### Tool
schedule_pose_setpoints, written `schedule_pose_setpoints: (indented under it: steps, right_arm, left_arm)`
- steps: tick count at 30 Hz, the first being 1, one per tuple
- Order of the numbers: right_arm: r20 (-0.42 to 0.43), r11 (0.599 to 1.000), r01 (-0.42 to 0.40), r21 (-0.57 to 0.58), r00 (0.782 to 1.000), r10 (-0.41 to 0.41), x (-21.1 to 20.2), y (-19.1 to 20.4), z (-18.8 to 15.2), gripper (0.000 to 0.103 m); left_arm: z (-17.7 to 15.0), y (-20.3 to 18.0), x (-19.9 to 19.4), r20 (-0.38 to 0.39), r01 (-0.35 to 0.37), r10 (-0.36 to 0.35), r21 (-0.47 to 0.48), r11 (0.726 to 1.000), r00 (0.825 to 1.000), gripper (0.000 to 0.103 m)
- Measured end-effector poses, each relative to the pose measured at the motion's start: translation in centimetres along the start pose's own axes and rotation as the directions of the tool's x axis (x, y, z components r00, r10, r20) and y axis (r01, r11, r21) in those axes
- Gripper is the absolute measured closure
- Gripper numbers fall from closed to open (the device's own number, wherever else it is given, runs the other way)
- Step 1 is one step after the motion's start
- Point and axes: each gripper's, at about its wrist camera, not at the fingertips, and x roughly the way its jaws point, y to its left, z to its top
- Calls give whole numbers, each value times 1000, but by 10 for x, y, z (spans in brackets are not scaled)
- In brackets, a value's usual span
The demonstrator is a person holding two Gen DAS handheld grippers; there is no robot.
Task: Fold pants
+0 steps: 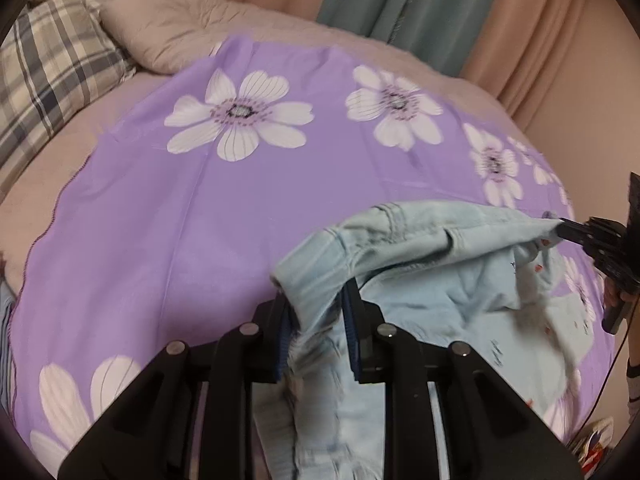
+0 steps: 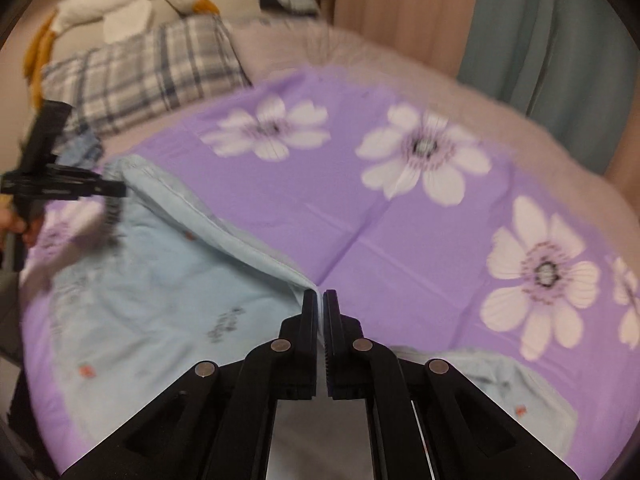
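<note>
Left wrist view: the left hand-held gripper (image 1: 318,312) is clenching the waistband of the pale blue pants (image 1: 440,280), lifting it over the bed (image 1: 180,208).

Right wrist view: the right hand-held gripper (image 2: 319,300) is pinching the opposite pants (image 2: 160,300) edge thinly; a slipping hem would probably be collapsing the fold.

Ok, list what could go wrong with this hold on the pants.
1. The right gripper pinches only a thin edge of the pants, so it could slip free.
2. The left gripper clamps a bunched wad, which may fold crooked.
3. Slack cloth drags on the purple sheet and may wrinkle it.
</note>
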Motion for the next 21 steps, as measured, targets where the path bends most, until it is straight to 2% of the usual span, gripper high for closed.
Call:
schedule_pose_setpoints:
  steps: [5, 9, 11, 13, 15, 17, 21]
  right_arm:
    - [42, 997, 32, -64, 999, -29, -67, 40, -35, 100]
    - [11, 986, 56, -160, 998, -55, -87, 90, -72, 100]
    - [-25, 974, 58, -218, 998, -65, -86, 113, -95, 100]
    - [-80, 973, 13, -230, 996, -32, -78, 130, -118, 100]
    - [-137, 970, 4, -241, 990, -38, -57, 141, -138, 100]
    - [-185, 969, -9, -246, 982, -37, -37, 149, -152, 100]
    - [-243, 976, 8, -217, 968, -62, -17, 150, -163, 97]
  left_arm:
    - [-39, -9, -36, 41, 27, -30, 64, 998, 999, 80]
    - [-76, -10, -49, 40, 14, -17, 77, 997, 999, 77]
    - [-96, -10, -49, 26, -6, 3, 95, 995, 1000, 76]
    - [-111, -9, -44, 1, -26, 26, 110, 994, 1000, 73]
    - [-122, -9, -33, -43, -56, 62, 126, 990, 997, 73]
    - [-135, -10, -23, -78, -97, 110, 151, 984, 991, 72]
    - [-148, -5, -34, -96, -120, 135, 145, 982, 986, 65]
